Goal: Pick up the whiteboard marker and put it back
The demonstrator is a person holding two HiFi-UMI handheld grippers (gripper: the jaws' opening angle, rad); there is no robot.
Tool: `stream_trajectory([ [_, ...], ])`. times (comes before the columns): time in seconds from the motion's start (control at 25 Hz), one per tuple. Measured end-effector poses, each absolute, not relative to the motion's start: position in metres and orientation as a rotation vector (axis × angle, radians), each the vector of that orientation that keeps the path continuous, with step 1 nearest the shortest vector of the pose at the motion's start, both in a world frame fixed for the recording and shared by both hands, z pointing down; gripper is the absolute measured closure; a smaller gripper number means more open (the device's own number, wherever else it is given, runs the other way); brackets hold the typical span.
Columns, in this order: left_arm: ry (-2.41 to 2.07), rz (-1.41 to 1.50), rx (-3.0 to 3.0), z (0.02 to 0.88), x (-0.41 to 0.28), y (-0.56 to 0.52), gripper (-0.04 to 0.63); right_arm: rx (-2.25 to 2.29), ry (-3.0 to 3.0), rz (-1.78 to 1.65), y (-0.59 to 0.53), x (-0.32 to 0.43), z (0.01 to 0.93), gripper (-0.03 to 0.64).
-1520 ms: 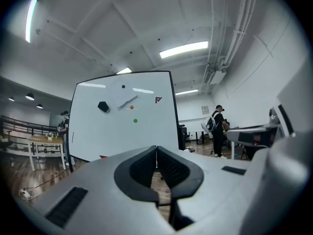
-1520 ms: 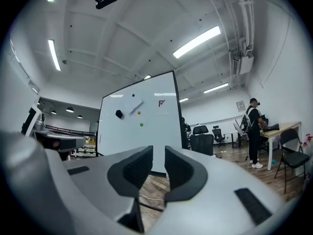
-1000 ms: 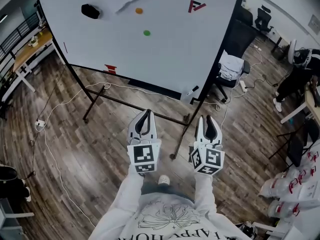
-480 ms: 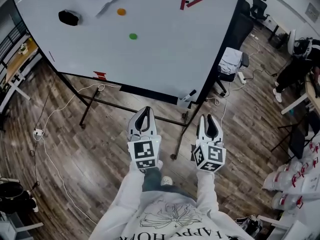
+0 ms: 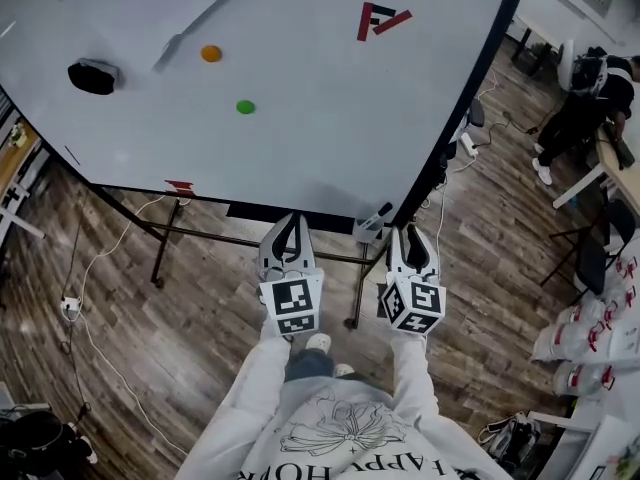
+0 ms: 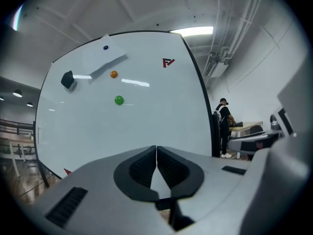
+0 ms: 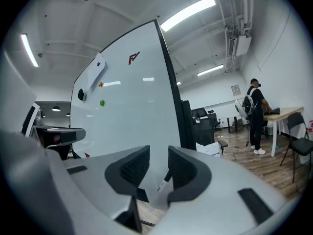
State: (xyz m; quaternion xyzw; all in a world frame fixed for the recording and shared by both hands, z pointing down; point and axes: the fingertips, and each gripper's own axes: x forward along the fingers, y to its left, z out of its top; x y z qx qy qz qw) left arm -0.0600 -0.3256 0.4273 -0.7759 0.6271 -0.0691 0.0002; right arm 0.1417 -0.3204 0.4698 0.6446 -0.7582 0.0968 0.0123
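A whiteboard marker (image 5: 381, 213) with a black cap stands slanted in a small holder (image 5: 366, 231) at the lower right corner of the big whiteboard (image 5: 300, 138). My left gripper (image 5: 288, 224) hovers just left of the holder; in the left gripper view its jaws (image 6: 156, 152) are shut and hold nothing. My right gripper (image 5: 413, 236) hangs just right of the holder. Its jaws have just been opening and stand apart, empty. In the right gripper view the marker (image 7: 164, 180) shows beyond the gap of the right gripper (image 7: 159, 156), untouched.
On the board sit a black eraser (image 5: 92, 76), an orange magnet (image 5: 211, 54), a green magnet (image 5: 245, 107) and a red logo (image 5: 380, 18). The stand's legs (image 5: 160, 256) and white cables (image 5: 92, 298) cross the wooden floor. A person (image 5: 580, 118) stands at desks far right.
Both grippers have moved forward, and the whiteboard's lower right corner with the marker holder now lies right in front of their tips. The right jaws stand wider.
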Motion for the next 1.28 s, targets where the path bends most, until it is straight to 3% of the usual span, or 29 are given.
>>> stream_trajectory([
  [1.28, 1.846, -0.384, -2.631, 0.512, -0.027, -0.398, 0.589, 1.911, -2.208, 0.676, -0.412, 0.138, 0.585, 0.478],
])
